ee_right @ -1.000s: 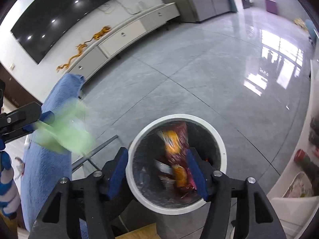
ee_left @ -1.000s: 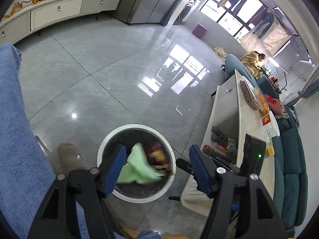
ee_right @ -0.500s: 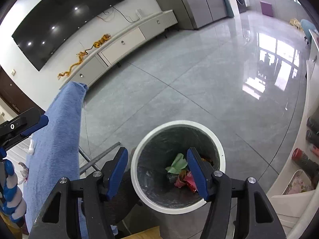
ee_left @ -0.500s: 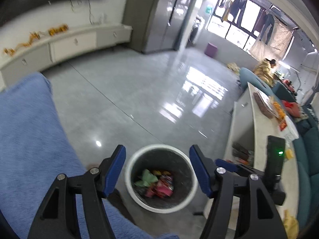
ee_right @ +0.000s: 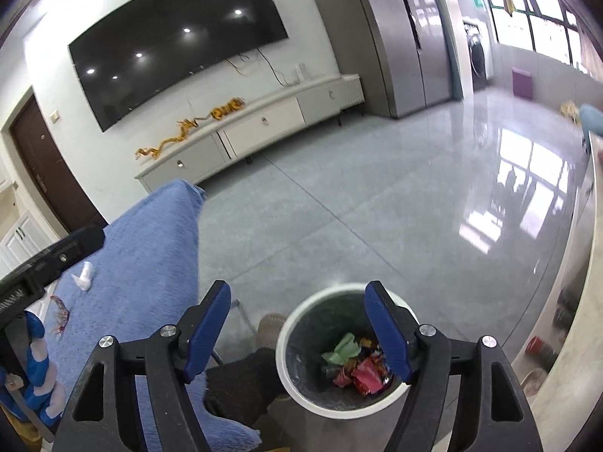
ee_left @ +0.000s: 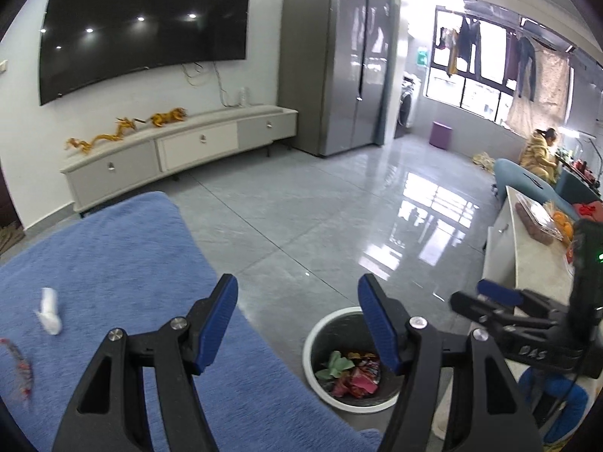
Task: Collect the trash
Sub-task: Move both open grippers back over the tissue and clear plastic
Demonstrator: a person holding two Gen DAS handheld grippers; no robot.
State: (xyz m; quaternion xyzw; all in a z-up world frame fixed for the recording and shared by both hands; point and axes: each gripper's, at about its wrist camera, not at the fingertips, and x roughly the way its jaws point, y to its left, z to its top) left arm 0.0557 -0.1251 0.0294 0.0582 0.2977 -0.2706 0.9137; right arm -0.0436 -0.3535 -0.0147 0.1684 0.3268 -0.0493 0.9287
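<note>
Your left gripper (ee_left: 297, 320) is spread and empty; your right gripper (ee_right: 297, 324) is opening, nothing between its jaws, above the round white-rimmed trash bin (ee_right: 301, 318) holding crumpled wrappers (ee_right: 358, 365)

- Open grey floor (ee_left: 301, 226) far ahead, clear up to the TV cabinet (ee_left: 181, 147) and fridge (ee_left: 335, 64).
- Bin (ee_right: 301, 395) mouth unblocked from above; wrappers (ee_right: 358, 365) low inside, well under the rim.
- Blue-covered worktop (ee_left: 113, 263) on the left, just beside the bin; white tissue (ee_left: 49, 310) and a red wrapper (ee_left: 19, 373) lying on it.
- Long counter (ee_left: 527, 256) closing off the right.
- Right gripper (ee_left: 493, 297) hanging right of the bin, fingers (ee_right: 384, 324) opening, empty.
</note>
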